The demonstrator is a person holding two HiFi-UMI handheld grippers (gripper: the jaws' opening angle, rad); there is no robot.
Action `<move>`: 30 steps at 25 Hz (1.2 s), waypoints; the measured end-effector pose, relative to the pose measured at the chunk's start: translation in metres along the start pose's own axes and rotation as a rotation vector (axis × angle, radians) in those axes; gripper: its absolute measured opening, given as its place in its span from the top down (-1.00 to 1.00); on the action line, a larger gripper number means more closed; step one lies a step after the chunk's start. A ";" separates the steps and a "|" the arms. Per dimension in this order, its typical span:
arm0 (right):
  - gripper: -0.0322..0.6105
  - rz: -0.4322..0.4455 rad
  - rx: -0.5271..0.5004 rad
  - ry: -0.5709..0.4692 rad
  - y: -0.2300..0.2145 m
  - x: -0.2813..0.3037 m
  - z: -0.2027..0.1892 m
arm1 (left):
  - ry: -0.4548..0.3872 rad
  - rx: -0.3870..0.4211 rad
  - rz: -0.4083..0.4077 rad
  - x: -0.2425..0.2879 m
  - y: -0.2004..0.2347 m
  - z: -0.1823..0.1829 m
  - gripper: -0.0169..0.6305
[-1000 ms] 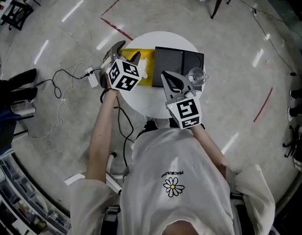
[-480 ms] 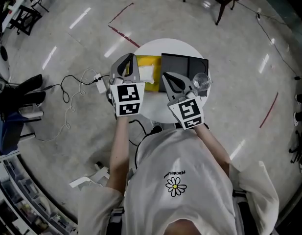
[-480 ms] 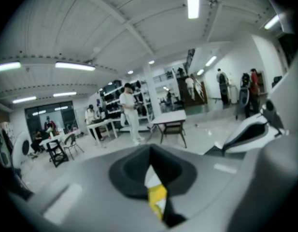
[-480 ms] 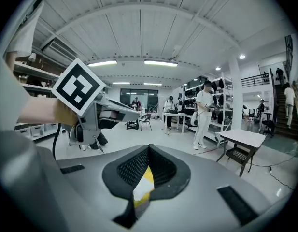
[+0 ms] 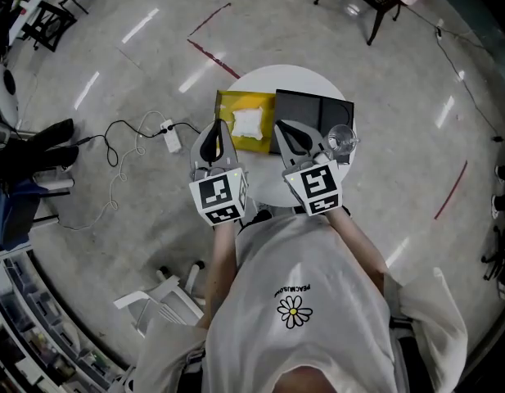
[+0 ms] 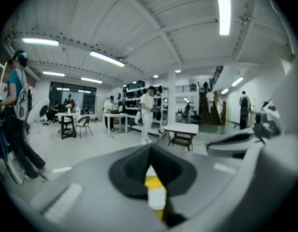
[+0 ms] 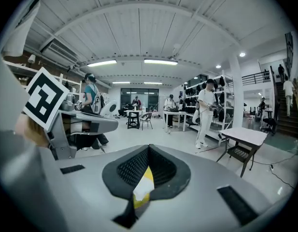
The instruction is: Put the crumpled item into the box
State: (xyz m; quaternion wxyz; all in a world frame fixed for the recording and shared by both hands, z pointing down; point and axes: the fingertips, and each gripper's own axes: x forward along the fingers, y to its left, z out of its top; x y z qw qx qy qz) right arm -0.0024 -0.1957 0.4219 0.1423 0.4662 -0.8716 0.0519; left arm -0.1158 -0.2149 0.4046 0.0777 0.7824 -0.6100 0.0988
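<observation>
On the floor at far left, well apart from the table, 1 white power strip (image 5: 168, 135) with its cable. Next, over the near left edge of the 1 round white table (image 5: 264, 79), the left gripper (image 5: 217, 137): jaws just now closing, pressed flat together, nothing between them. Just beyond its tips, toward the far side, 1 yellow box (image 5: 227, 103), and within its outline 1 white crumpled item (image 5: 246, 123), apart from both grippers; wall depth of the box not readable from above. By the look of it, paper or thin wrap: very light, soft, a little springy, not fragile, apt to squash and to slide out of a loose pinch. Best pinched across the bulky middle with its bunched folds, not by a thin stray edge. Task judged as good as done, taking the yellow one for the box meant. Right of the yellow box, touching or just beside it, 1 dark flat case (image 5: 313, 106) in 2 halves. At near right, the right gripper (image 5: 291, 133): jaws likewise closed on each other, empty, tips over the near edge of the dark case. Furthest right on the table, 1 clear glass (image 5: 340, 137), just beside the right gripper, fragile, worth a wide berth. In all: 2 grippers, 1 crumpled item, 1 yellow box, 1 dark case, 1 glass.
</observation>
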 end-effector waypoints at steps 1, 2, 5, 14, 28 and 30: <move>0.90 0.005 0.002 0.003 0.001 0.000 -0.001 | -0.007 -0.007 0.007 -0.003 0.000 -0.002 0.94; 0.90 0.010 0.003 0.007 0.003 0.000 -0.002 | -0.011 -0.011 0.011 -0.006 0.000 -0.004 0.94; 0.90 0.023 -0.003 0.016 0.007 0.000 -0.004 | -0.016 -0.018 0.012 -0.007 -0.002 -0.006 0.94; 0.90 0.037 -0.003 0.021 0.010 0.001 -0.007 | -0.064 0.024 -0.018 -0.005 -0.014 -0.002 0.95; 0.90 0.032 -0.008 0.028 0.006 -0.002 -0.012 | -0.046 -0.034 0.007 -0.008 -0.007 -0.010 0.94; 0.90 0.033 -0.011 0.029 0.006 -0.002 -0.013 | -0.043 -0.031 0.009 -0.008 -0.007 -0.011 0.94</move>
